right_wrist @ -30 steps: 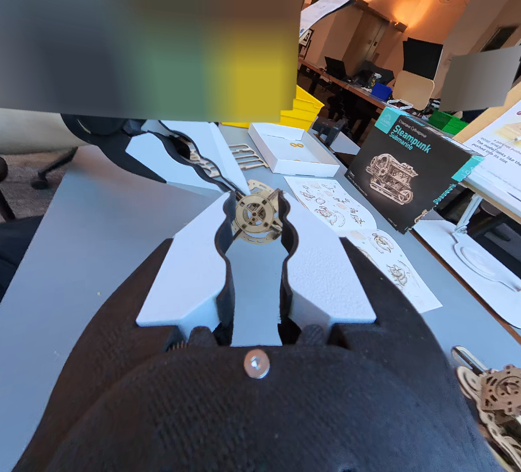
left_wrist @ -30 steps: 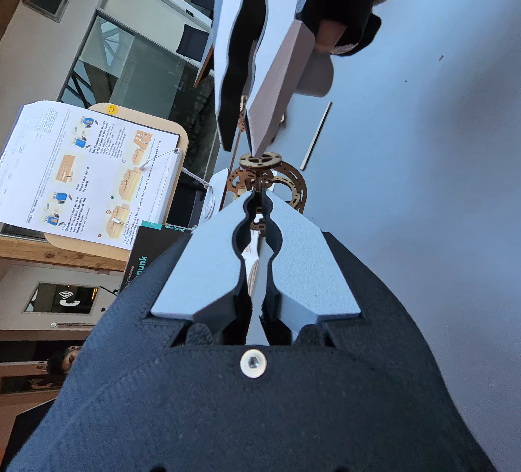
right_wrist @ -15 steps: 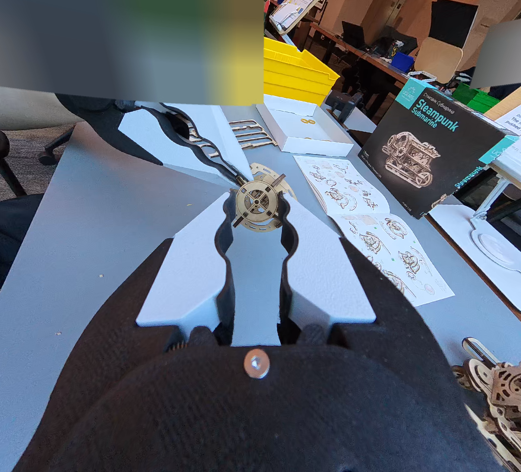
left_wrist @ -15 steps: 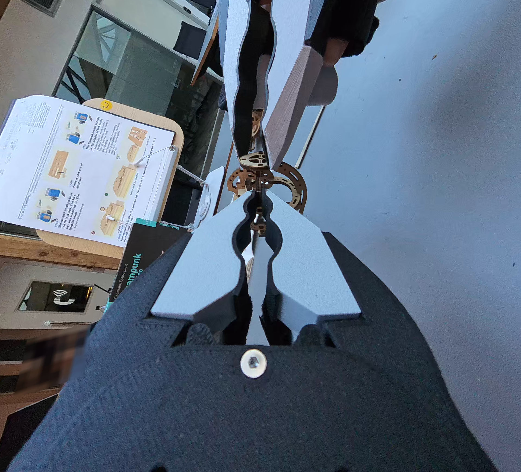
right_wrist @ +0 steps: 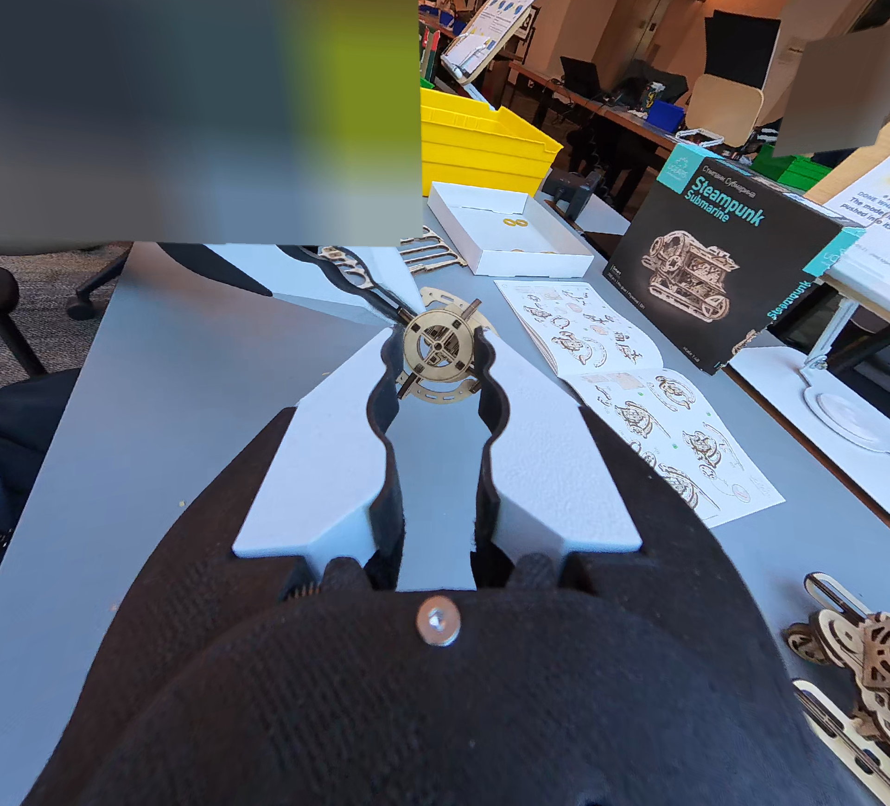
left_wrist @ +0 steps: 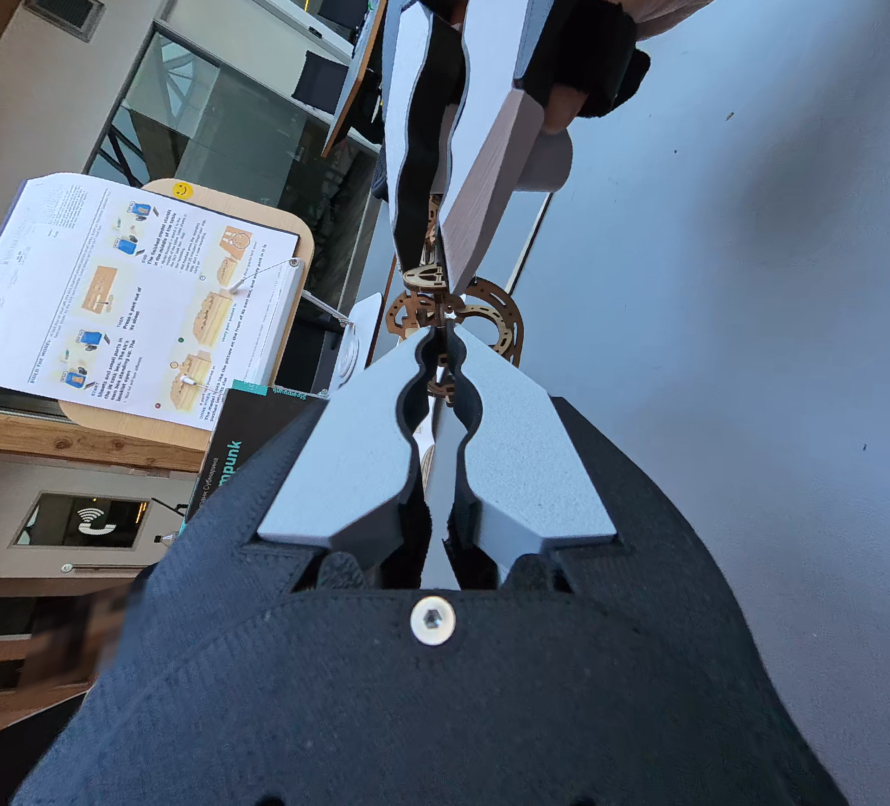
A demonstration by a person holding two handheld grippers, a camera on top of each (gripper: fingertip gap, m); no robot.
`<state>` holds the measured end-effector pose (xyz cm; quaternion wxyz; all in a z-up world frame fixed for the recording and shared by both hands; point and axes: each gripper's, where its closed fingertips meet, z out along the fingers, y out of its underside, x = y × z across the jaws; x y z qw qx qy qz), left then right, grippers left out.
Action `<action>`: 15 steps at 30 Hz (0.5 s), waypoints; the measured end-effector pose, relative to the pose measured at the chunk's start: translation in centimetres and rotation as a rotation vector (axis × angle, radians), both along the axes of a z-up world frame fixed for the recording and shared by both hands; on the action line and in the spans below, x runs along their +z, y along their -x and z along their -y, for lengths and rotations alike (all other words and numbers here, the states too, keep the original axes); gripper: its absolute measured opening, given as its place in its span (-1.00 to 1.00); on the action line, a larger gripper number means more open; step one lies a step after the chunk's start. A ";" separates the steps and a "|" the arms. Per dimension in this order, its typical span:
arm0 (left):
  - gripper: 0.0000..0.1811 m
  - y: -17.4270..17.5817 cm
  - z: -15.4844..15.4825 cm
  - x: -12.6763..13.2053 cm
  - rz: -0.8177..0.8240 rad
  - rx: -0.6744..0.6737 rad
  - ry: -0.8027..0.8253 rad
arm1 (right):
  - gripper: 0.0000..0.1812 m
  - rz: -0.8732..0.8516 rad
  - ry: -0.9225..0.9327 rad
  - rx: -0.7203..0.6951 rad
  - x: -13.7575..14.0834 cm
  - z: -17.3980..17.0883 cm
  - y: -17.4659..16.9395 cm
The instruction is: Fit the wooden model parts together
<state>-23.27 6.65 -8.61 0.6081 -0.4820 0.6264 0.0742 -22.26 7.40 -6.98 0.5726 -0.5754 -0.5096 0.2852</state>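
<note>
My right gripper [right_wrist: 437, 349] is shut on a small round wooden wheel [right_wrist: 437, 344] with a cross hub and an axle through it. A curved wooden ring part [right_wrist: 436, 395] sits behind the wheel. My left gripper [left_wrist: 440, 335] is shut on a thin flat wooden part [left_wrist: 440, 385], seen edge-on between its fingers. In the left wrist view the right gripper [left_wrist: 433, 275] comes down from above with the wheel [left_wrist: 424, 277] at its tips, just beyond my left tips, beside the dark ring part [left_wrist: 503, 325]. In the right wrist view the left gripper [right_wrist: 404, 315] reaches in from the upper left, holding the flat part [right_wrist: 346, 263], its tips touching the wheel assembly.
On the grey table [right_wrist: 192, 373] lie an open booklet [right_wrist: 626, 397], a black kit box [right_wrist: 722, 272], a white tray [right_wrist: 510, 238], a yellow bin [right_wrist: 481, 142] and loose wooden pieces [right_wrist: 431, 253]. A part-built model [right_wrist: 862, 667] sits at lower right. An instruction sheet [left_wrist: 144, 301] stands on a board. My left and right fingertips are right by each other.
Both grippers keep their hold. The right gripper has swung more upright and brought the wheel in against the part at the left gripper's tips.
</note>
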 end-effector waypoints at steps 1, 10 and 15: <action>-0.99 0.0 0.0 0.0 0.002 -0.001 -0.001 | -0.70 -0.004 0.000 -0.005 0.0 0.0 0.0; -0.99 0.0 0.1 0.4 0.033 -0.027 0.004 | -0.70 -0.014 -0.013 -0.021 0.5 0.0 0.0; -1.00 -0.2 -0.1 0.5 0.044 -0.024 0.020 | -0.70 -0.013 -0.015 -0.047 0.6 -0.1 -0.1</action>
